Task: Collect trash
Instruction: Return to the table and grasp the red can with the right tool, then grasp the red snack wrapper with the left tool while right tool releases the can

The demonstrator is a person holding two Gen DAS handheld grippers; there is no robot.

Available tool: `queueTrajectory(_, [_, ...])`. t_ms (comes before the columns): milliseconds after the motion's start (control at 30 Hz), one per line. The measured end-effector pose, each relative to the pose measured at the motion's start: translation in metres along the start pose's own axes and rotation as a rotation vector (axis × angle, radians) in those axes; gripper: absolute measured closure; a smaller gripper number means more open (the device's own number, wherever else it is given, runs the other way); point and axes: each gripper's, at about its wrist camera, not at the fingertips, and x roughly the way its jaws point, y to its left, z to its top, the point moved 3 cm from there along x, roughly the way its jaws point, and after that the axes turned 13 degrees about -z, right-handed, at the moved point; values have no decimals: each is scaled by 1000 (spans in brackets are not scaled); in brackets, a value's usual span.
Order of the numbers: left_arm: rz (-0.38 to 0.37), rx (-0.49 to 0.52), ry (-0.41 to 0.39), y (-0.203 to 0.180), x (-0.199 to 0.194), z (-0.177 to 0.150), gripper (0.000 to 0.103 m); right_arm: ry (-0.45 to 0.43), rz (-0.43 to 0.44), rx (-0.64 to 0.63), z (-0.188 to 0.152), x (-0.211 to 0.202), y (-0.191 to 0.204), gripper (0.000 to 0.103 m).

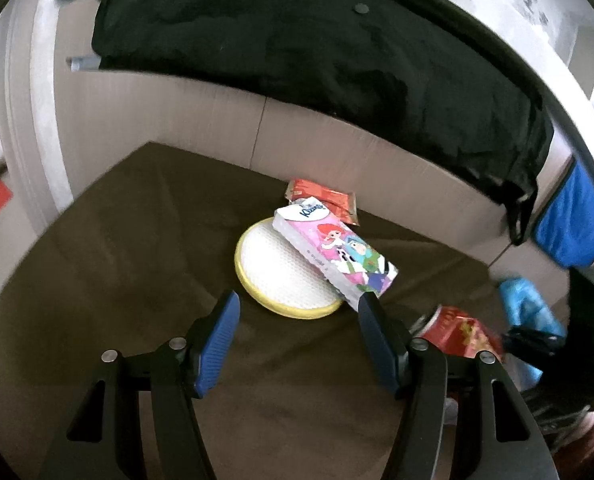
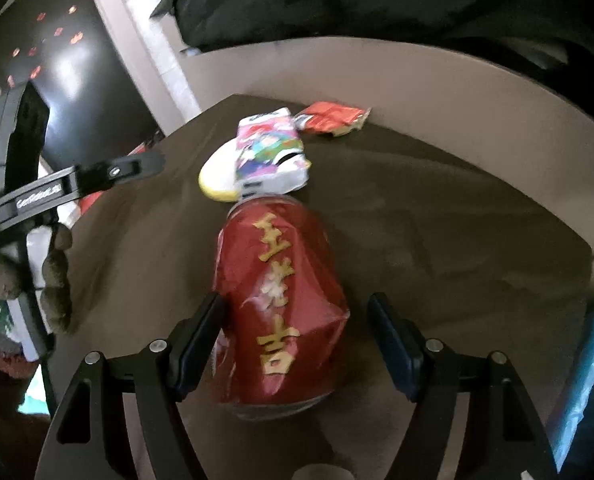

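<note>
A dented red can [image 2: 281, 312] with gold characters lies on the brown table [image 2: 437, 240]. It sits between the fingers of my right gripper [image 2: 297, 300], which is open. The left pad is against the can and a gap shows at the right pad. Beyond it a colourful tissue pack [image 1: 333, 252] leans on a round yellow-rimmed sponge [image 1: 273, 276], with a red wrapper [image 1: 325, 200] behind. My left gripper [image 1: 299, 304] hovers open and empty just short of the sponge. In the left wrist view the can [image 1: 461, 334] appears to its right.
A crumpled blue plastic bag [image 2: 589, 380] lies at the table's right side. A beige panel [image 1: 177, 120] rises behind the table, with black fabric [image 1: 297, 48] draped over its top. The table's left edge drops to the floor. A hand [image 2: 57, 276] holds the left gripper's frame.
</note>
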Motion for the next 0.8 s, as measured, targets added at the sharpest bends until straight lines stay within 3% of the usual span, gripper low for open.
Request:
queueTrajectory(233, [6,31,9,-9,3,1,41,-14,22,33,-9,-15,-6,55])
queueTrajectory(467, [-8,70,19,-26,8,5,41,-36,-105,124,-20,-29,-44,56])
queueTrajectory(567, [-57,78,29,-31,14,12,41,-49,-154,167,-26,-35,-60,56])
queueTrajectory(667, [-161,82,33,-26,31,37,40,-55,-164,205,-31,-39,-69,55])
queueTrajectory(767, [-175,100,43,-14,56,68,40,-69,-150,233,-35,-41,-72,52])
queueTrajectory(800, [-177,96,65,-7,71,80,40,-77,-149,237,-36,-42,-71,46])
